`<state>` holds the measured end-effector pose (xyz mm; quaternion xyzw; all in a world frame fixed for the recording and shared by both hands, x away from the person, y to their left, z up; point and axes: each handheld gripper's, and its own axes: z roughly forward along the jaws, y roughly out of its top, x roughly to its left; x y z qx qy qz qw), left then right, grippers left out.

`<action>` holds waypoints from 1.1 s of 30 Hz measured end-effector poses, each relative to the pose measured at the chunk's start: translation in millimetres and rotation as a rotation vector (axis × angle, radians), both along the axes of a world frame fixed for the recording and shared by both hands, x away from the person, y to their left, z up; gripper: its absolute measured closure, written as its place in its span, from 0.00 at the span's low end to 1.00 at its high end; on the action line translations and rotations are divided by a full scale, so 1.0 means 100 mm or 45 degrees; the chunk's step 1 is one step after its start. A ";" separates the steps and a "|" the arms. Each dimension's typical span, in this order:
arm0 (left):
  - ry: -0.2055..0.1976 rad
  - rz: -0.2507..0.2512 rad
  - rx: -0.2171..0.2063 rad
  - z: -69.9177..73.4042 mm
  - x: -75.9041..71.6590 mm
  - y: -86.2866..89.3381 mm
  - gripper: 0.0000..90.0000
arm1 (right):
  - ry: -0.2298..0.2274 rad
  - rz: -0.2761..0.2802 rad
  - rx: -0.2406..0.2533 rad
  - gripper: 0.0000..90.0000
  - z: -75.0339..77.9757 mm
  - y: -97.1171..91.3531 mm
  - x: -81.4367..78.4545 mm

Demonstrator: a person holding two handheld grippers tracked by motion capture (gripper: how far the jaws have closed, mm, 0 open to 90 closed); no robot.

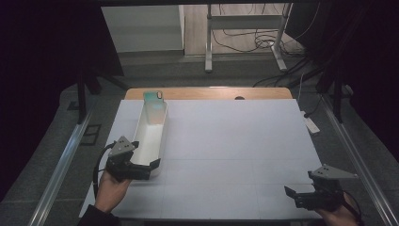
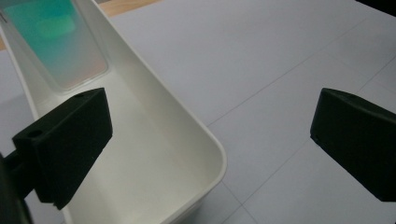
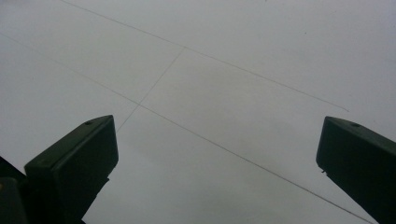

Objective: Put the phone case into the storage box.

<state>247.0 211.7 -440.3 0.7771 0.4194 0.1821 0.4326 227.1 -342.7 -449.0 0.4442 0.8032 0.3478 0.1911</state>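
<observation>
- Straddling the near end wall of the long white bin (image 1: 151, 136) with the left tongs (image 1: 149, 169), gaping wide, gripping nothing.
- Likely calling next for closing on that smooth, rounded plastic rim.
- Lying at 9 o'clock on the matte counter (image 1: 235, 150), bin holding a glossy teal phone case (image 2: 51, 37).
- Idling at 5 o'clock: right tongs (image 1: 292, 197), spread wide, empty.

White tray (image 1: 149, 141), teal-to-peach phone case (image 1: 154, 104), black grippers

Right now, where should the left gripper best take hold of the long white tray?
Probably the near end wall of the white tray, from the near side. The open left gripper already straddles the thin upright rim there, one jaw inside, one outside.
</observation>
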 end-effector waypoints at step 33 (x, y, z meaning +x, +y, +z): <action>0.008 0.100 0.084 -0.12 -0.45 0.20 0.00 | 0.002 -0.002 -0.008 0.00 0.00 0.01 0.00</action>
